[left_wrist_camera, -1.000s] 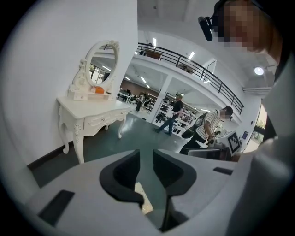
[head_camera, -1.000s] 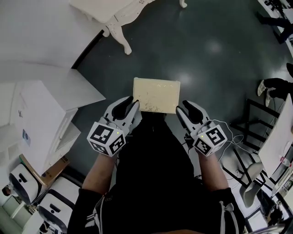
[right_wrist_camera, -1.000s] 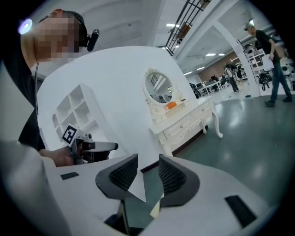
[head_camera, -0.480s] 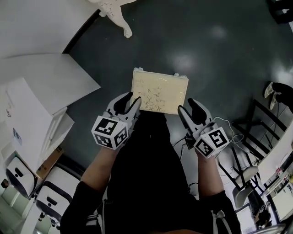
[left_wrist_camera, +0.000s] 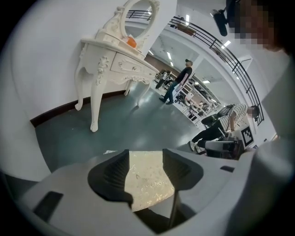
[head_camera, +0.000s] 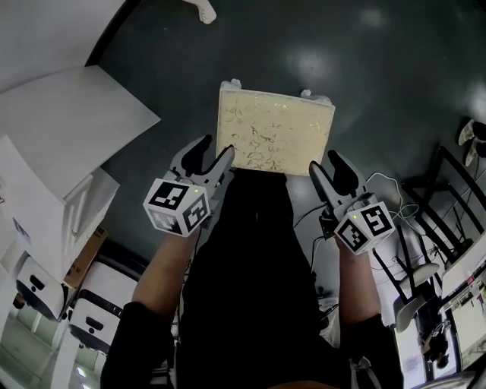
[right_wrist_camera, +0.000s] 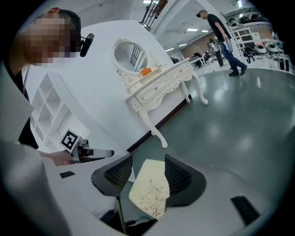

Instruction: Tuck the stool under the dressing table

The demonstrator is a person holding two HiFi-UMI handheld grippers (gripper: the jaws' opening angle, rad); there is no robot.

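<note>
The stool (head_camera: 274,131) has a cream, patterned seat and stands on the dark floor in front of me. My left gripper (head_camera: 214,152) is at its near left corner and my right gripper (head_camera: 325,163) at its near right corner. Both point down at it. Both pairs of jaws are opening, and no pad presses on anything. The cushion (left_wrist_camera: 146,177) shows through the gap of the left gripper (left_wrist_camera: 145,166) and the cushion (right_wrist_camera: 148,189) through that of the right gripper (right_wrist_camera: 147,177). The white carved dressing table (left_wrist_camera: 115,60), also (right_wrist_camera: 156,87), stands ahead by the wall. Only one leg tip (head_camera: 203,11) shows in the head view.
White panels and boxes (head_camera: 68,129) lie at the left, with white machines (head_camera: 91,327) below them. Black-framed chairs (head_camera: 448,197) and loose cables (head_camera: 387,190) are at the right. A person (left_wrist_camera: 177,87) walks far off across the open floor.
Both grippers have sunk toward the stool, which now looks larger and nearer. Their jaws stand wider apart. The dressing table's leg has slid almost out of the top of the head view.
</note>
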